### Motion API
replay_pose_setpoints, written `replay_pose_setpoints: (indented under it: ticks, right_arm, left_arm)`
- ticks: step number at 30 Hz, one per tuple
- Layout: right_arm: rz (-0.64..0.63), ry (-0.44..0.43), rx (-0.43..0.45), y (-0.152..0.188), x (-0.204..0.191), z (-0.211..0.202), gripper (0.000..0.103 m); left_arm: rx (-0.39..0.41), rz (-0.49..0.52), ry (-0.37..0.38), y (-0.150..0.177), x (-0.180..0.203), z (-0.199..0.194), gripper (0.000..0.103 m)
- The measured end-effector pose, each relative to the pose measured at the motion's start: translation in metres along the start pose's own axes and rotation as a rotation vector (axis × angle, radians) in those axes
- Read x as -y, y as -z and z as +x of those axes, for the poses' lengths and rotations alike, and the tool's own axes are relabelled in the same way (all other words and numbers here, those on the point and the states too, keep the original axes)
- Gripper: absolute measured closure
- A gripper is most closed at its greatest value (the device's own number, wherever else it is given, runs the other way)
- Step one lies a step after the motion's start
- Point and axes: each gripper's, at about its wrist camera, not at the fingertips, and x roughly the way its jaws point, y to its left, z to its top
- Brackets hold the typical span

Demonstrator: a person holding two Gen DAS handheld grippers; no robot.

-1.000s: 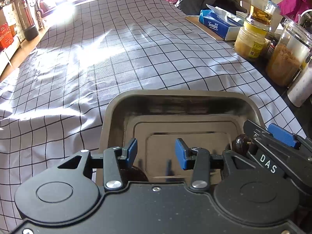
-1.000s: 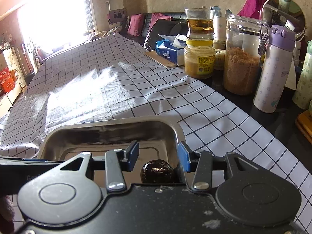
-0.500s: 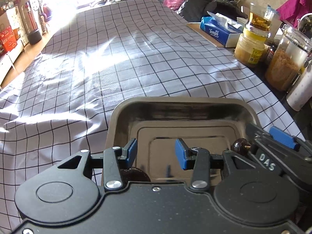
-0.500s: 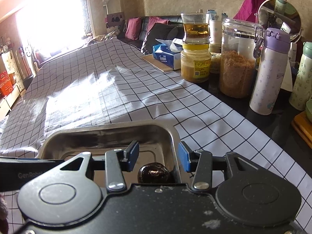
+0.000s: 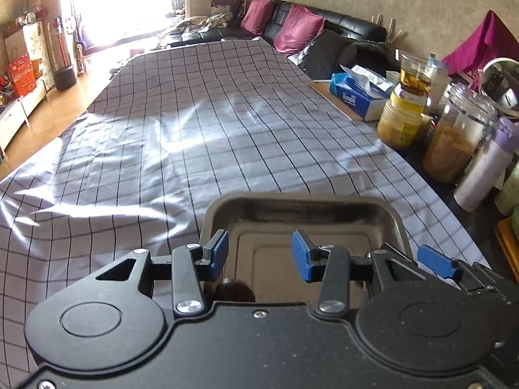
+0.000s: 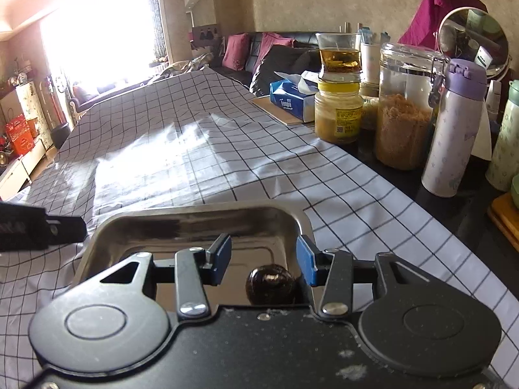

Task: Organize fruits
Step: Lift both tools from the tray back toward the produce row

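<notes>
A metal tray [image 5: 301,198] rests on the checked cloth at the near edge of the table. My left gripper [image 5: 259,253] hovers over its left half; its jaws are opening and nothing is between the pads. Just below its left finger a dark round fruit [image 5: 235,291] lies in the tray, half hidden by the gripper body. My right gripper [image 6: 263,259] stands open over the tray [image 6: 201,214]. A second dark glossy fruit [image 6: 271,283] lies on the tray floor beneath the gap, and the pads do not touch it. One of the right gripper's fingers [image 5: 434,265] shows at the tray's right rim.
Along the right edge stand a blue tissue box [image 6: 292,102], a yellow-lidded jar [image 6: 339,115] with a glass on top, a tall clip-top jar [image 6: 405,110] and a lilac bottle [image 6: 454,129]. The checked cloth [image 5: 194,136] stretches far ahead to a black sofa.
My left gripper has risen and drawn back, so the tray sits lower and smaller in its view. The fruit at the right gripper has slipped out of that view. The right gripper has hardly moved.
</notes>
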Motion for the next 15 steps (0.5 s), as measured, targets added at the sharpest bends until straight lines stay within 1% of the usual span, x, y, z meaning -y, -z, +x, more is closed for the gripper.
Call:
replay_pose_setpoints:
  ticks: [4,7,12,15]
  right_arm:
    - [-0.010,-0.040,-0.016,0.016,0.005,-0.023,0.057]
    - [-0.009,-0.050,-0.013,0.030,0.012,-0.045,0.057]
    - [-0.007,-0.072,0.005,0.060,0.024,-0.087,0.057]
    - [0.001,-0.089,0.003,0.078,0.029,-0.105,0.057]
  left_arm:
    - [-0.041,0.029,0.027,0.018,-0.006,-0.007,0.051]
    - [-0.059,0.038,0.034,0.033,-0.015,-0.018,0.051]
    - [-0.046,0.061,0.018,0.065,-0.032,-0.045,0.051]
    - [-0.037,0.057,0.028,0.086,-0.042,-0.060,0.051]
